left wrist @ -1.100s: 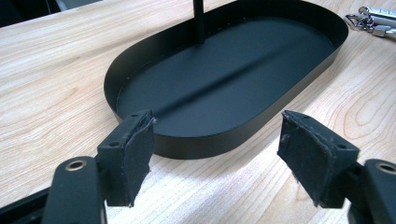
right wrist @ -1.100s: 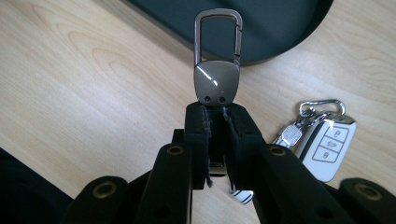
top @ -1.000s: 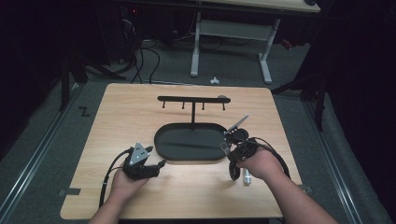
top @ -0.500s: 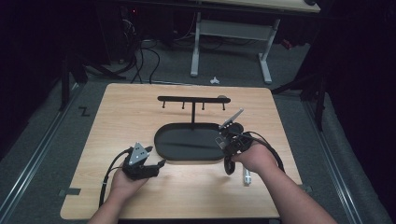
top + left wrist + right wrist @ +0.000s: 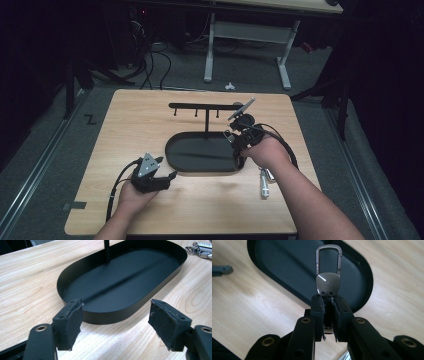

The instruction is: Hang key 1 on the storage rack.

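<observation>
Now the right gripper (image 5: 328, 311) pinches a carabiner clip (image 5: 328, 272).
Its loop juts past the jaws over the tray (image 5: 287, 262), probably to stay free for hooking; the left gripper (image 5: 116, 315) waits spread and empty.

- A light wooden table (image 5: 150, 115) with rounded corners carries everything
- A black oval tray (image 5: 200, 152) sits on it near the middle, with a thin post rising from it to a crossbar with hooks (image 5: 205, 106)
- A small silvery thing, perhaps a set of keys (image 5: 264, 182), lies on the wood just right of the tray
- A person's left hand (image 5: 131, 196) rests on the table at the near edge
</observation>
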`<state>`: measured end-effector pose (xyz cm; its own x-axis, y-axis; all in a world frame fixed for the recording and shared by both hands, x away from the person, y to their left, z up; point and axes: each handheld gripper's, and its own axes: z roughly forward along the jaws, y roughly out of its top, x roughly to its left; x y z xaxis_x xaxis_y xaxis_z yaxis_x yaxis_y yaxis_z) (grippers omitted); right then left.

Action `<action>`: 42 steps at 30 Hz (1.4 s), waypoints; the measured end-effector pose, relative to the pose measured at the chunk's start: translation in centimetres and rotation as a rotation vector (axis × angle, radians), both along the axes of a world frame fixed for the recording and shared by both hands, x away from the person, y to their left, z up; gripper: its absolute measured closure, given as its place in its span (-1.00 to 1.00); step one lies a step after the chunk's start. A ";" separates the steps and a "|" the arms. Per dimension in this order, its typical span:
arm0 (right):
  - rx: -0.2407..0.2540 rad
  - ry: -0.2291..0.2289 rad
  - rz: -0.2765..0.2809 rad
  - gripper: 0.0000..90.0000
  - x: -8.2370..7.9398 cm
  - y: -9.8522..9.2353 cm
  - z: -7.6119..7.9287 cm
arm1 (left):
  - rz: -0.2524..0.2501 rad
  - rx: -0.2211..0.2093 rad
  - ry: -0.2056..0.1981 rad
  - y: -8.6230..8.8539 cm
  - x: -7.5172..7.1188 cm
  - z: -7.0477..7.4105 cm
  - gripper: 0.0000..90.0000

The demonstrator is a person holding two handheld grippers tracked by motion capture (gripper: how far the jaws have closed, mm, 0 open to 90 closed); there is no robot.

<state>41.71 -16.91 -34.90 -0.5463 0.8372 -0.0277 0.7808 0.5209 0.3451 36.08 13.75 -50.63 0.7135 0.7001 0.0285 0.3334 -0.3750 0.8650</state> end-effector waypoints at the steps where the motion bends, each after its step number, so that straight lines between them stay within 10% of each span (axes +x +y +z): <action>1: 0.005 -0.002 -0.002 0.79 0.2 0.2 0.2 | 0.000 0.000 0.001 0.0 0.0 0.0 -0.39; 15: 0.030 -0.053 -0.008 0.79 2.8 2.1 2.3 | -0.003 0.006 0.002 0.1 -0.1 0.0 -0.39; 42: 0.014 -0.049 -0.080 0.77 6.2 3.3 -0.5 | -0.007 0.010 0.008 0.1 -0.2 -0.1 -0.39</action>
